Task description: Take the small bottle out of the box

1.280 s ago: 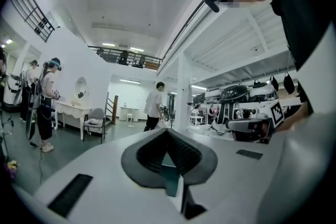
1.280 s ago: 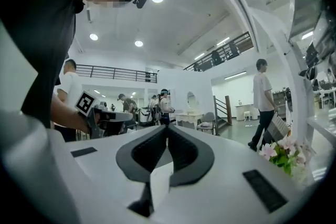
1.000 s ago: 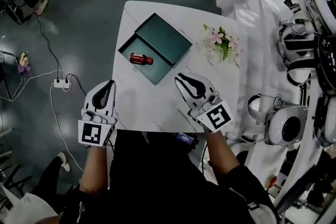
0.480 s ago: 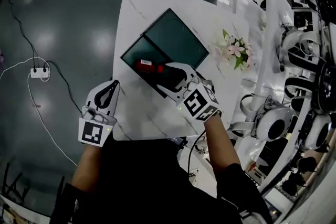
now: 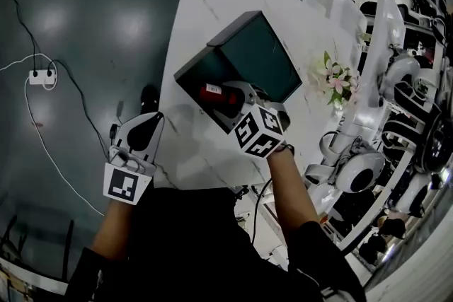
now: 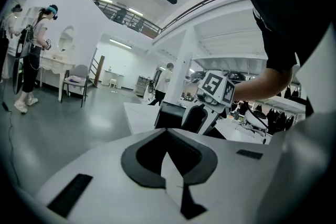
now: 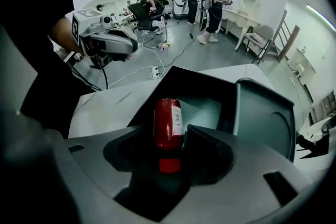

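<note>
A small red bottle (image 5: 211, 91) (image 7: 168, 122) lies on its side in the open dark green box (image 5: 192, 76) (image 7: 210, 107) on the white table (image 5: 191, 148). My right gripper (image 5: 228, 97) (image 7: 166, 132) points steeply down into the box. Its jaws have just opened wide and stand on either side of the bottle without pressing it. The red cap sits deepest between the jaws. My left gripper (image 5: 152, 120) (image 6: 167, 131) is shut and empty at the table's left edge, apart from the box.
The box lid (image 5: 265, 56) lies open behind the base. A bunch of pink flowers (image 5: 338, 79) sits at the table's right. White shelves with headsets (image 5: 417, 117) stand on the right. A power strip (image 5: 41, 76) with cables lies on the floor to the left.
My right gripper has swung forward and down into the box and opened its jaws around the bottle. My left gripper has sunk a little beside the table.
</note>
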A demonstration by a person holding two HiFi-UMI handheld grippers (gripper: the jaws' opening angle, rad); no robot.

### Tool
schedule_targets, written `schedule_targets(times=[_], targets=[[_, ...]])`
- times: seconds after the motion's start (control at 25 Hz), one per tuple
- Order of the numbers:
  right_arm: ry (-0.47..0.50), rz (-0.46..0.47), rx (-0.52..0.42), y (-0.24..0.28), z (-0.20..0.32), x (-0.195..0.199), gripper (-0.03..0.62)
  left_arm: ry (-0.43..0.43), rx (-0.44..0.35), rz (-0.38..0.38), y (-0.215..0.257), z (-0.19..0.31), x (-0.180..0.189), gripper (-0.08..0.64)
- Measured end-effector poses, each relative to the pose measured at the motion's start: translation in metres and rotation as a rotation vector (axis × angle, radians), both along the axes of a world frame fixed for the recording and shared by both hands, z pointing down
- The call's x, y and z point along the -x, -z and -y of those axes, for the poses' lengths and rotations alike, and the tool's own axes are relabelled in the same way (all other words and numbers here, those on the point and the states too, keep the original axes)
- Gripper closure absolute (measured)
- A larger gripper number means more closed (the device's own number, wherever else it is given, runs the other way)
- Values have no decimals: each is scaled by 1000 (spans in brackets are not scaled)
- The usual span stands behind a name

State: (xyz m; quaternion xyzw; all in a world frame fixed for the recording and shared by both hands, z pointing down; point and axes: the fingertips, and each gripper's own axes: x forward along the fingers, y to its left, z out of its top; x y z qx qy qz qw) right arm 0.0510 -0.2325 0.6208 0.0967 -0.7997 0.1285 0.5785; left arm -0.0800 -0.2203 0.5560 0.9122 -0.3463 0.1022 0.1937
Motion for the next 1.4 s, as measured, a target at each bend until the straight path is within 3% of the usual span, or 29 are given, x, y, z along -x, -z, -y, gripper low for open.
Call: schedule_targets(times=[0.12, 0.32, 0.44, 0.52, 0.64, 0.88, 1.0, 1.12, 1.28, 1.4], targets=[[66, -85, -17, -11, -2, 1, 355, 77, 108, -73, -9, -3, 3, 545], [138, -185, -18, -24, -11, 8, 345, -44, -35, 2, -8, 0, 3, 545], [111, -245, -5, -30, -9, 4, 345, -35, -29, -8, -8, 1, 6, 545], [106, -270, 5, -32, -8, 3, 345, 0, 19, -36, -10, -1, 10, 545], [105, -263, -7, -33, -5, 5, 347, 57, 108, -81, -14, -5, 15, 545], [-24, -147, -70, -12, 5, 2, 354, 34, 24, -84, 10, -6, 14, 545], [-123, -49, -144, 20, 14, 0, 355, 53, -14, -83, 28, -7, 18, 545], [-255, 131, -215, 67, 19, 0, 355, 55, -77, -69, 53, -10, 14, 545], [-464, 499, -313, 151, 10, -9, 354, 70, -178, -48, 101, -20, 7, 545], [-553, 751, -427, 220, -16, -28, 354, 82, -251, -18, 144, -41, 0, 545]])
